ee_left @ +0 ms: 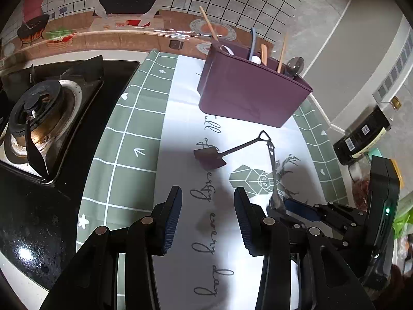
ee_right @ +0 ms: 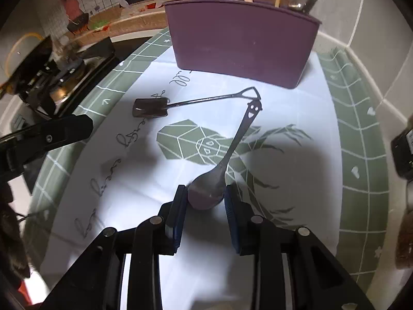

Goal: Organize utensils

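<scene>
The right claw (ee_right: 205, 196) brackets the spoon (ee_right: 206, 190) bowl mid-bench, not yet pinching. Thin, stiff, slick steel: grip the neck instead. The left claw (ee_left: 207, 217) hovers wide, empty.

A purple utensil holder (ee_left: 247, 95) stands on a white mat (ee_left: 180, 129) bordered with a green grid (ee_left: 124, 139); silver spoon (ee_right: 232, 149).

**Utensil count on the desk**

Two loose utensils lie on the mat: one smiley-handled spoon (ee_right: 233, 149) and one shovel-shaped spoon (ee_right: 155, 107). One purple holder (ee_right: 242, 49) stands far, with about six utensils sticking up. One stove burner (ee_left: 38, 108) sits left.
</scene>
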